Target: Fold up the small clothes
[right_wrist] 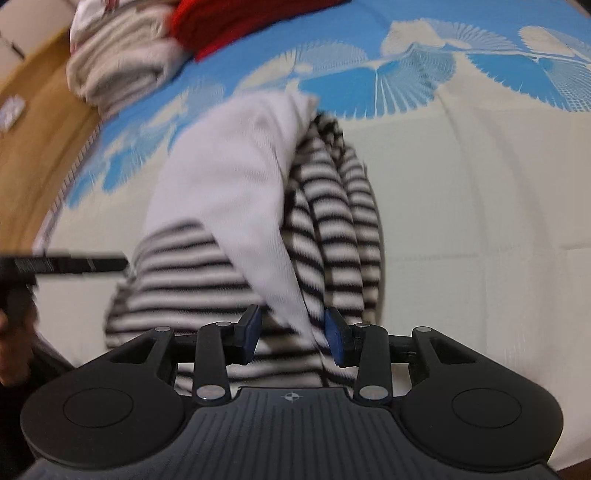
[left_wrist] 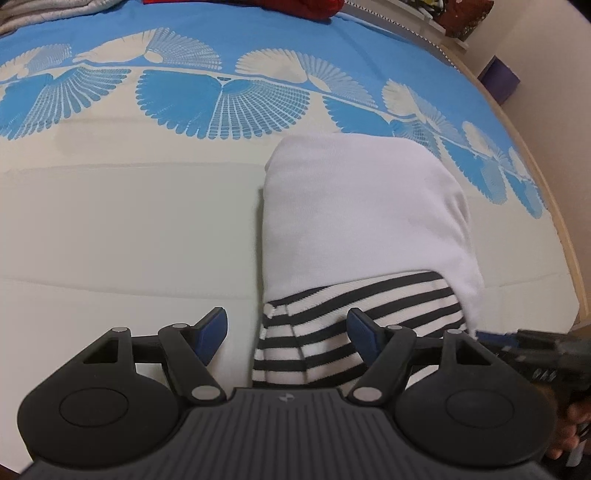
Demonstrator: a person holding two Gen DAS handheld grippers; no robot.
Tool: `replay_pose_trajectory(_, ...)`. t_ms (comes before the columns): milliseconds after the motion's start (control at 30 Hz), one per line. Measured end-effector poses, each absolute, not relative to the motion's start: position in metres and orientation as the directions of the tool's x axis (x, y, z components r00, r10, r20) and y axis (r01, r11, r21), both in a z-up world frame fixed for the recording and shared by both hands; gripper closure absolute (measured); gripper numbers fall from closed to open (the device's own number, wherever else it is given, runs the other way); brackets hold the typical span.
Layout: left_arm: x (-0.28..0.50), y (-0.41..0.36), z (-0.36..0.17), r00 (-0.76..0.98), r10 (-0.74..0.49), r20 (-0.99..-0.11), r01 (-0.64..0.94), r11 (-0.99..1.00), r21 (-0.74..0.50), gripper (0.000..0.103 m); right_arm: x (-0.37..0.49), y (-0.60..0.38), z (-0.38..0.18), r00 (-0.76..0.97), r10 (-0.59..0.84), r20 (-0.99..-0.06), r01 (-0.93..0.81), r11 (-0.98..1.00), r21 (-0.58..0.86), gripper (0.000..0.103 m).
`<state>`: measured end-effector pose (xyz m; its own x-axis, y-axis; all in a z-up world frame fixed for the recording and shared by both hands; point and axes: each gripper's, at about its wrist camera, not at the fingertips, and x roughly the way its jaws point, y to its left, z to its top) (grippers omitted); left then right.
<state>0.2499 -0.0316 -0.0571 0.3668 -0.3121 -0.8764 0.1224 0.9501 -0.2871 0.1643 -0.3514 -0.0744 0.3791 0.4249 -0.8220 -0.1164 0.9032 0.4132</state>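
Lying folded: soft striped-and-white garment (left_wrist: 362, 229) | left gripper (left_wrist: 286, 334) jaws wide | right gripper (right_wrist: 293, 334) jaws part-open

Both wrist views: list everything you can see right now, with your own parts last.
folded garment: one, white with black-and-white striped parts, on the bed in front of both grippers
bedsheet: one, cream with blue fan pattern, under everything
pale folded clothes: a stack, off-white, far edge of bed
red cloth: one, red, beside that stack
purple box: one, on the floor past the bed
floor: wooden, beside the bed
left gripper: black with blue pads, open over striped hem
right gripper: same, open, blurred, cloth between the fingers
hand: one, partly seen, holding right gripper
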Motion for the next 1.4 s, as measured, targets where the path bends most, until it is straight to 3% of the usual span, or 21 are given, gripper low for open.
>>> replay_pose_trajectory(67,0.248,-0.033,-0.056,0.366,-0.320,-0.874,0.122,0.947,-0.296,0.027,0.158,-0.348,-0.074,0.375,0.406,-0.833,-0.151,0.914,0.377,0.071)
replay_pose_trajectory(100,0.247,-0.034,-0.056,0.364,-0.324,-0.873,0.124,0.946,-0.299,0.027,0.156,-0.345,-0.072,0.382,0.404,-0.831,-0.176,0.915,0.364,0.093)
replay_pose_trajectory(233,0.240,-0.035,-0.054,0.348,-0.353,-0.869,0.144,0.935,-0.323,0.026,0.145,-0.358,-0.053,0.471,0.450,-0.759,-0.211,0.893,0.398,0.098)
replay_pose_trajectory(400,0.229,-0.039,-0.052,0.328,-0.371,-0.869,0.218,0.925,-0.312,0.025,0.128,-0.397,-0.034,0.564,0.453,-0.690,-0.141,0.877,0.460,0.099)
replay_pose_trajectory(600,0.218,-0.052,-0.059,0.251,-0.438,-0.863,0.316,0.880,-0.355,0.025,0.117,-0.405,-0.047,0.505,0.419,-0.754,-0.131,0.901,0.413,0.099)
replay_pose_trajectory(767,0.213,-0.079,-0.099,0.206,-0.207,-0.956,0.454,0.886,-0.094,0.016,0.130,-0.385,-0.076,0.401,0.327,-0.856,-0.116,0.945,0.307,0.099)
replay_pose_trajectory(1033,0.221,-0.067,-0.062,0.324,-0.367,-0.872,0.378,0.895,-0.236,0.020,0.146,-0.343,-0.099,0.312,0.197,-0.930,-0.169,0.974,0.149,0.099)
replay_pose_trajectory(1167,0.226,-0.071,-0.096,0.252,-0.213,-0.944,0.352,0.929,-0.116,0.018,0.149,-0.344,-0.094,0.313,0.198,-0.929,-0.147,0.976,0.159,0.098)
replay_pose_trajectory(1400,0.228,-0.068,-0.086,0.274,-0.231,-0.934,0.336,0.933,-0.132,0.019,0.156,-0.365,-0.047,0.497,0.340,-0.798,-0.084,0.934,0.346,0.076)
